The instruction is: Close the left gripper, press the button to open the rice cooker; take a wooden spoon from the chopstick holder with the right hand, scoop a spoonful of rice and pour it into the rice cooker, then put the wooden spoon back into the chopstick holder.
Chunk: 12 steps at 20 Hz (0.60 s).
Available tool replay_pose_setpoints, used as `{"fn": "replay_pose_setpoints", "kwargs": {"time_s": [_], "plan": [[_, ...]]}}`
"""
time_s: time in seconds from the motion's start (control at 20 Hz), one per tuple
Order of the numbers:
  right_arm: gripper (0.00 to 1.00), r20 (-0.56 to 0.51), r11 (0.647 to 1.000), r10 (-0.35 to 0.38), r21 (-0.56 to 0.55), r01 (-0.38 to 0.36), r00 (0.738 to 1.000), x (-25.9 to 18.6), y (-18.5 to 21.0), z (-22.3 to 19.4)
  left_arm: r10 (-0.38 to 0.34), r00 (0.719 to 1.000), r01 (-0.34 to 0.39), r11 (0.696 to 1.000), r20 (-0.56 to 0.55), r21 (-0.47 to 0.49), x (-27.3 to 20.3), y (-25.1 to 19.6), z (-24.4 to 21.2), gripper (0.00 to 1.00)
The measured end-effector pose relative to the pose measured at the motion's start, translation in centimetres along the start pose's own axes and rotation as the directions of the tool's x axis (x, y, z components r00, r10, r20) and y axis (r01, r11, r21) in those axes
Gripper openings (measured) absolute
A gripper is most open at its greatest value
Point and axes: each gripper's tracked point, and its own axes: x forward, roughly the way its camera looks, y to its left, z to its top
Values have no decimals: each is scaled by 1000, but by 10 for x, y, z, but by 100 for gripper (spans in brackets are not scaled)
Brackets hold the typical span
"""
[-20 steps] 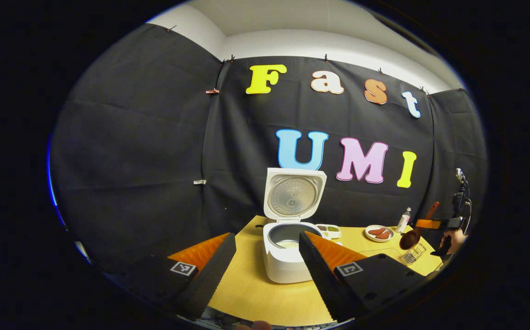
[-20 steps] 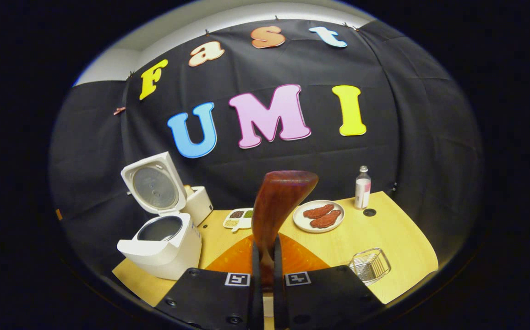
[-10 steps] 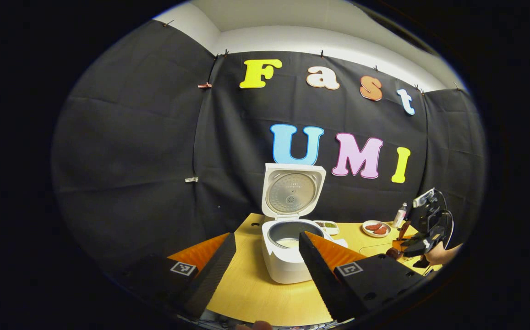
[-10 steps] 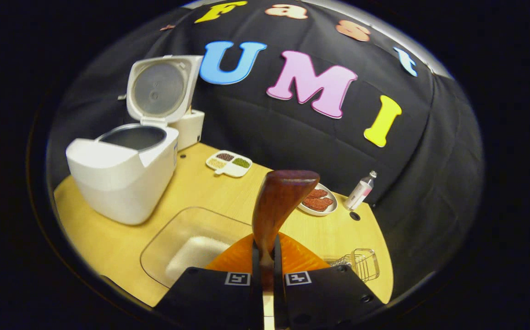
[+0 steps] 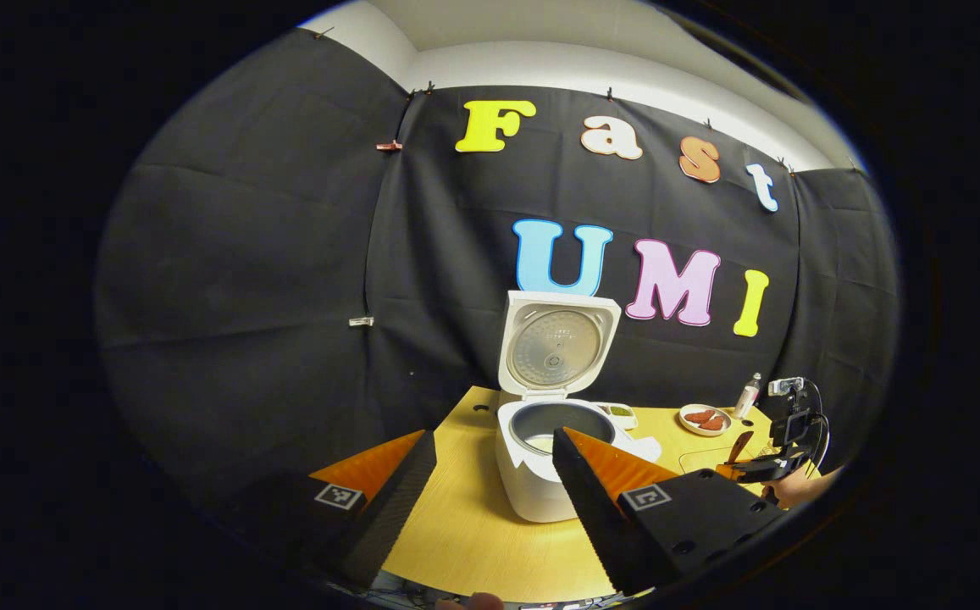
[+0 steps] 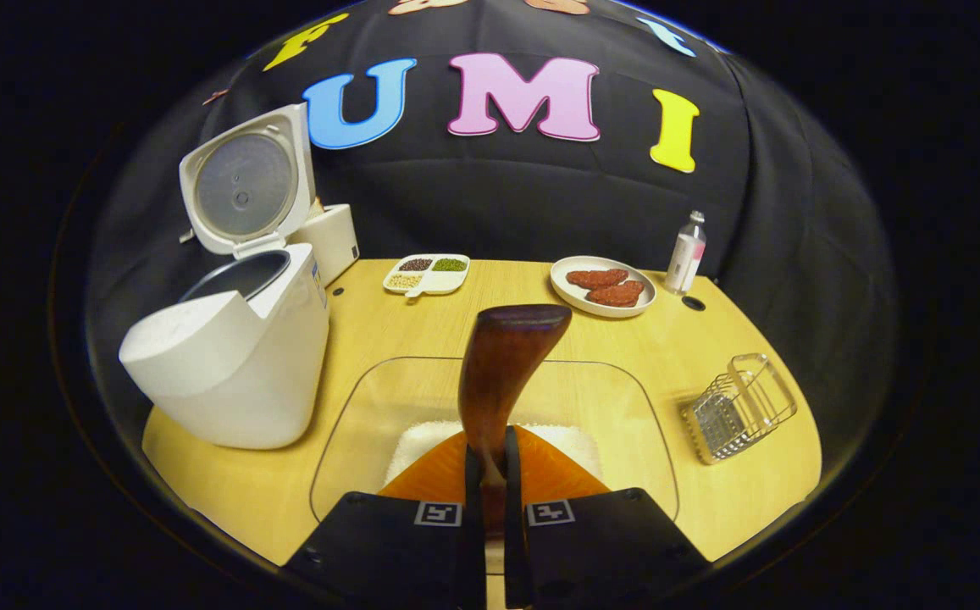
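Above rice (image 6: 422, 438), right gripper (image 6: 490, 496) gripping wooden spoon (image 6: 502, 364) (upright)

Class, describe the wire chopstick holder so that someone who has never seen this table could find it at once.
Start at the wooden table and find the open white rice cooker on its left. Cross over the clear glass dish of rice to the opposite edge: the chopstick holder stands there alone. It is the one see-through metal wire basket, unlike the solid white plate and the bottle behind it.

A staged booth: black cloth wall (image 6: 540, 195) behind a wooden table (image 6: 388, 330) of kitchenware.
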Motion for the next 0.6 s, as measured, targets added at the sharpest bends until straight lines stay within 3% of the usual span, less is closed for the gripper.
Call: {"fn": "replay_pose_setpoints", "kwargs": {"time_s": [0.15, 0.3, 0.6], "plan": [[13, 0, 991, 29, 133, -29, 1000, 4, 13, 1, 14, 1000, -14, 1000, 3, 4, -1, 9, 0, 95], [13, 4, 951, 41, 307, -41, 999, 9, 12, 2, 25, 1000, -25, 1000, 4, 6, -4, 16, 0, 95], [13, 23, 785, 76, 615, -74, 997, 12, -13, -4, 36, 999, -36, 999, -5, -12, -7, 21, -4, 95]]}}
